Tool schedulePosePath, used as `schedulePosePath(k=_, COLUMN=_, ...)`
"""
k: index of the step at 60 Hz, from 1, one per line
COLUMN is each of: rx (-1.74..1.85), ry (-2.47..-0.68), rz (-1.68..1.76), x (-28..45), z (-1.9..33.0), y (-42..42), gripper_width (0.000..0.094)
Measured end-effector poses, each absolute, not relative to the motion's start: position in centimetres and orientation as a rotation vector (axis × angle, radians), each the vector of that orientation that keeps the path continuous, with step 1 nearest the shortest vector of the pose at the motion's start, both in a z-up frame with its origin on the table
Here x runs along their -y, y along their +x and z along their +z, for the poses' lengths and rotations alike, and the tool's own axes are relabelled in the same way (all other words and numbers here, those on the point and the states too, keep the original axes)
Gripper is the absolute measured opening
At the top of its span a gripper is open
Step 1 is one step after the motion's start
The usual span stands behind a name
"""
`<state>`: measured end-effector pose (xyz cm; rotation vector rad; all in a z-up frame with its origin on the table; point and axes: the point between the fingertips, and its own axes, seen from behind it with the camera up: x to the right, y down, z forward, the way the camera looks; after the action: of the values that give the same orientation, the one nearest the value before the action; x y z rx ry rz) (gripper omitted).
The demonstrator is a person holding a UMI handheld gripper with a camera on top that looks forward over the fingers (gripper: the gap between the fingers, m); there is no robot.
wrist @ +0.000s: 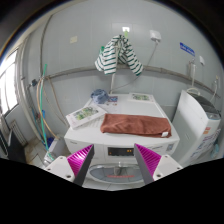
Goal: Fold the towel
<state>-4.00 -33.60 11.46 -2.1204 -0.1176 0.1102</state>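
**Open gripper facing a towel on a washing machine**

The gripper is held in the air with its two fingers spread wide and nothing between them. Each finger carries a magenta pad on its inner face. Beyond the fingers stands a white washing machine. A reddish-brown towel lies flat on its top, towards the front edge and right side, well apart from the fingers. Near the back left corner of the top lies a small packet with printed colours; what it is cannot be made out. On the wall behind the machine hangs a green and white striped cloth. A second white appliance stands to the right of the machine.
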Motion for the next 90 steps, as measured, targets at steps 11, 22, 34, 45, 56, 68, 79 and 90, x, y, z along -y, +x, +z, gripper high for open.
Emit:
schedulePosePath(k=11, rx=0.181, ry=-2.126, rz=0.172, x=28.1, z=9.6, y=-9.5, gripper_width=0.0828)
schedulePosePath(k=22, rx=0.237, ry=-2.126, rz=0.163, x=18.5, z=6.2, y=-12.4, gripper_width=0.0781)
schedulePosePath(k=34, rx=0.224, ry=-2.216, rz=0.162, x=10.6, z=0.4, y=-12.7, gripper_width=0.0671)
schedulePosePath(k=45, rx=0.25, ry=-2.179, rz=0.025, x=8.0, z=-1.0, y=-9.6, gripper_width=0.0071)
schedulePosePath(k=56, rx=0.249, ry=-2.192, rz=0.188, x=8.4, z=-0.4, y=-10.4, gripper_width=0.0018)
schedulePosePath(k=68, rx=0.091, ry=-2.064, rz=0.207, x=7.8, z=8.5, y=-2.2, gripper_width=0.0018)
schedulePosePath(k=79, rx=-0.103, ry=-2.083, rz=0.048, x=8.6, z=8.8, y=10.9, gripper_width=0.0022)
schedulePosePath(k=90, rx=-0.225, ry=-2.228, rz=-0.091, x=9.9, z=1.8, y=18.9, gripper_width=0.0039)
